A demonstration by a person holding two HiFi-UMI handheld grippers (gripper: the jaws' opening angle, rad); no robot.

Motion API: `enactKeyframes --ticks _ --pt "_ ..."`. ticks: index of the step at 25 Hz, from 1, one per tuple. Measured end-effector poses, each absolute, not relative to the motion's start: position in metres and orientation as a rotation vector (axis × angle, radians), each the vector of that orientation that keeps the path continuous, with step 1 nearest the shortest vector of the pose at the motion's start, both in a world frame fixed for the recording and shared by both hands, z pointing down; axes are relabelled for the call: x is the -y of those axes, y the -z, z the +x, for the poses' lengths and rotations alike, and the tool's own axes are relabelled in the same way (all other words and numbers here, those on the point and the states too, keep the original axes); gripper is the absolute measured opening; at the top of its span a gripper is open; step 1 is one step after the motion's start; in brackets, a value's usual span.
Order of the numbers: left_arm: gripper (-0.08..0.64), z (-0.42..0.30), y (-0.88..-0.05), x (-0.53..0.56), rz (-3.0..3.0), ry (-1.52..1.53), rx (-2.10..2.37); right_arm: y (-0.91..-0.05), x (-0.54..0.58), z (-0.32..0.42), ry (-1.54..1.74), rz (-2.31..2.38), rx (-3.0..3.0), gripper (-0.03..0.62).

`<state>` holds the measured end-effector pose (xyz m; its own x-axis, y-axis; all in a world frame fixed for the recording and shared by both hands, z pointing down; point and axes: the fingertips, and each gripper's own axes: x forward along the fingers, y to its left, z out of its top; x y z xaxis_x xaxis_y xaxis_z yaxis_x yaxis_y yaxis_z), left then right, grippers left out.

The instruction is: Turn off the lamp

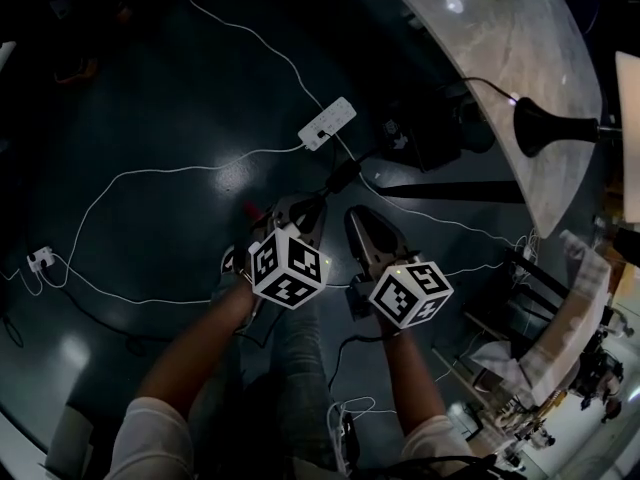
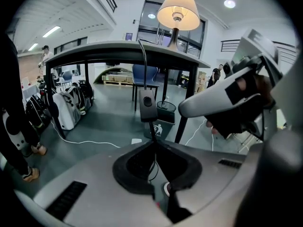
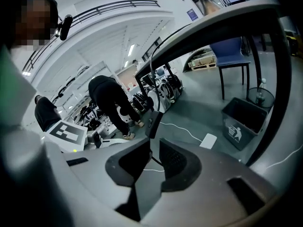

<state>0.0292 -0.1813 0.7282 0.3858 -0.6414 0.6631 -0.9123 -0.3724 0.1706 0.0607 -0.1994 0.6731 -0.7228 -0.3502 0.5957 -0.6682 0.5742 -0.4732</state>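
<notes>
Two grippers meet at the cord switch (image 2: 147,102) of a lit lamp (image 2: 177,11), which stands on a table (image 2: 118,48) at twelve o'clock in the left gripper view.

The switch hangs on the cord (image 2: 143,63) below the table edge. Behind it are a waste bin (image 2: 166,109) and a table leg (image 2: 191,79) at one o'clock, a blue chair (image 2: 144,75) at twelve and bags (image 2: 66,109) at nine. In the head view a white power strip (image 1: 328,123) lies on the floor at twelve o'clock of the grippers. The left gripper (image 2: 154,144) pinches the cord just under the switch. The right gripper (image 3: 153,143) has its jaws slightly spread, the cord running between them untouched and the switch just past their tips. The left forearm (image 1: 200,353) and right forearm (image 1: 415,388) reach forward side by side, with both grippers tilted downward.
</notes>
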Motion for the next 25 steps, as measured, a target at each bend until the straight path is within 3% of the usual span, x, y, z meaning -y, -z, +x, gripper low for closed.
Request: enactKeyframes --ticks 12,25 --pt "0.025 0.021 -0.731 0.179 2.115 -0.668 1.338 -0.685 0.216 0.036 -1.069 0.728 2.384 0.106" --pt "0.025 0.017 -0.737 0.178 2.114 -0.666 1.339 -0.688 0.231 0.012 -1.082 0.661 2.405 0.121"
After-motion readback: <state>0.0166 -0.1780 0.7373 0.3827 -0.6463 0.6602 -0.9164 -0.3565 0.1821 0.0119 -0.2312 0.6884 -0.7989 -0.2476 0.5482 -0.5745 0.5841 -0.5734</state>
